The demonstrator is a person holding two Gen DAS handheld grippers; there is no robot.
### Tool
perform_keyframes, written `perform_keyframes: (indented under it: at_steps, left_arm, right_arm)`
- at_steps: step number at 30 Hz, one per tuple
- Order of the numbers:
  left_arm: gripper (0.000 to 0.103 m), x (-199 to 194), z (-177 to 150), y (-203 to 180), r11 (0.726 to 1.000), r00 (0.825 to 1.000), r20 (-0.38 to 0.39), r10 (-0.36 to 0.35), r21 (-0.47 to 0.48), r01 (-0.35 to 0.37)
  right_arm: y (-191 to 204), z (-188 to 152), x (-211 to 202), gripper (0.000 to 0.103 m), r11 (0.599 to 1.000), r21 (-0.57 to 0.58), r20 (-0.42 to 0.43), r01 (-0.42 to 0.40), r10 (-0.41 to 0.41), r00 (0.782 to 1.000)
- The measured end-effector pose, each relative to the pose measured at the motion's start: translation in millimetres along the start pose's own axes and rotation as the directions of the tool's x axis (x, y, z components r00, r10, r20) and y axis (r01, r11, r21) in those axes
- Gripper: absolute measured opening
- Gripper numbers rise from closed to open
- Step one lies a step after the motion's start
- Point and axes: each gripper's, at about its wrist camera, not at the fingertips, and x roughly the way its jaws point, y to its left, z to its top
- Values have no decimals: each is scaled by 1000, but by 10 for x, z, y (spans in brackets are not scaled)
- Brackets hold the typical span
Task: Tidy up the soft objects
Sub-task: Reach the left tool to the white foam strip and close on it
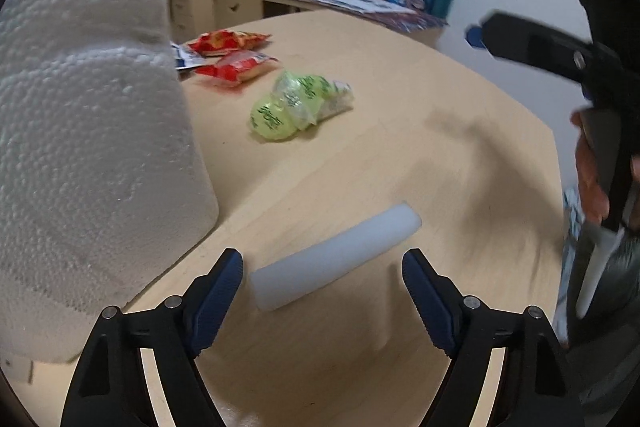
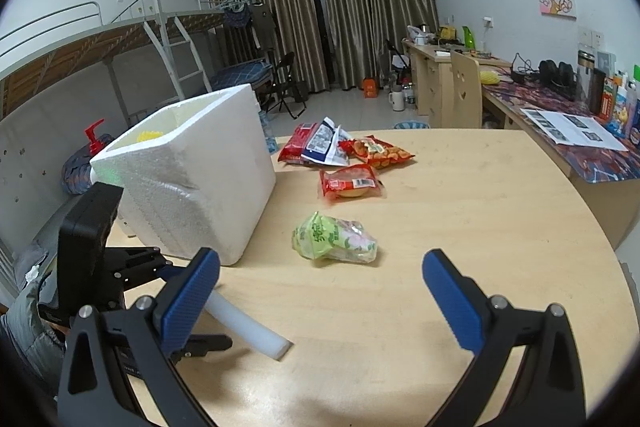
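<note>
A white foam cylinder (image 1: 336, 259) lies on the wooden table (image 1: 420, 131), its near end between the blue pads of my left gripper (image 1: 323, 261). The jaws stand wide of it and do not touch it. The right wrist view shows the same cylinder (image 2: 250, 327) by the corner of a white foam box (image 2: 192, 179). My right gripper (image 2: 322, 258) hangs open over the table with nothing between its fingers, just short of a clear bag of green soft balls (image 2: 336, 239). Beyond that bag lie red snack packets (image 2: 352, 183).
The foam box (image 1: 80, 107) rises close on the left of my left gripper, with something yellow (image 2: 150, 136) inside. More snack packets (image 2: 328, 145) lie at the far side of the table. A cluttered desk (image 2: 560, 119) and chair (image 2: 466, 87) stand beyond the right edge.
</note>
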Motion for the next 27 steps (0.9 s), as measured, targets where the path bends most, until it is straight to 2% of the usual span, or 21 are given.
perform_keyframes:
  at_steps: [4, 6, 13, 17, 19, 22, 24, 27]
  left_arm:
    - [82, 12, -28, -13, 999, 1000, -16, -8, 51, 9]
    - [77, 21, -30, 22, 999, 1000, -19, -25, 48, 26]
    - [69, 62, -18, 94, 997, 999, -35, -26, 72, 29]
    - [57, 45, -42, 73, 995, 999, -32, -6, 95, 9]
    - [57, 39, -53, 32, 993, 999, -36, -11, 120, 15]
    - [49, 37, -69, -11, 988, 999, -48, 7, 152, 1]
    - [42, 22, -72, 5, 988, 998, -59, 7, 153, 2]
    - [41, -25, -78, 47, 991, 996, -89, -10, 134, 21]
  right_arm:
    - [8, 24, 39, 103, 1000, -4, -4, -3, 3, 1000]
    - [8, 32, 67, 103, 1000, -3, -6, -5, 5, 1000]
    - [-3, 40, 124, 103, 1000, -1, -11, -15, 15, 1000]
    - [-24, 66, 165, 103, 1000, -3, -22, -3, 3, 1000]
    - [-28, 79, 175, 103, 1000, -8, -26, -2, 2, 1000]
    - [-25, 90, 179, 103, 1000, -15, -29, -1, 1, 1000]
    - [-26, 87, 177, 103, 1000, -12, -29, -5, 5, 1000]
    - [-22, 75, 181, 103, 1000, -4, -33, -12, 12, 999]
